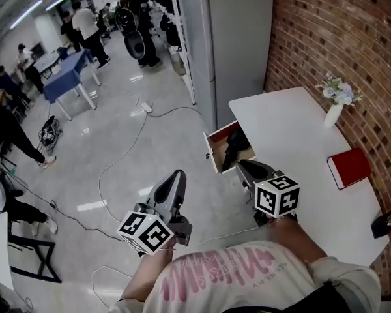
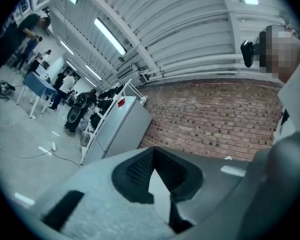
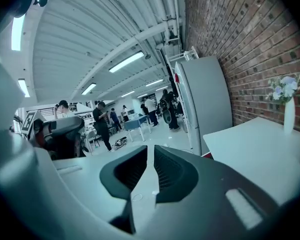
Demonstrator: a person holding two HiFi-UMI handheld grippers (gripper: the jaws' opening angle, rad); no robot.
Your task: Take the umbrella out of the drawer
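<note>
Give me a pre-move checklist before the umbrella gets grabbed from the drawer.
1. Drawer open: ok.
2. Umbrella visible inside it as a dark shape: ok.
3. Right tool empty: ok.
4. Right tool wide enough to take the umbrella: not ok, its jaws stand only a slit apart.
5. Left tool away from the drawer, shut and empty: ok.
6. Umbrella free of snags inside the drawer: cannot tell.

Rough brick wall (image 1: 326,38), glossy floor (image 1: 117,109), smooth table (image 1: 293,126).
</note>
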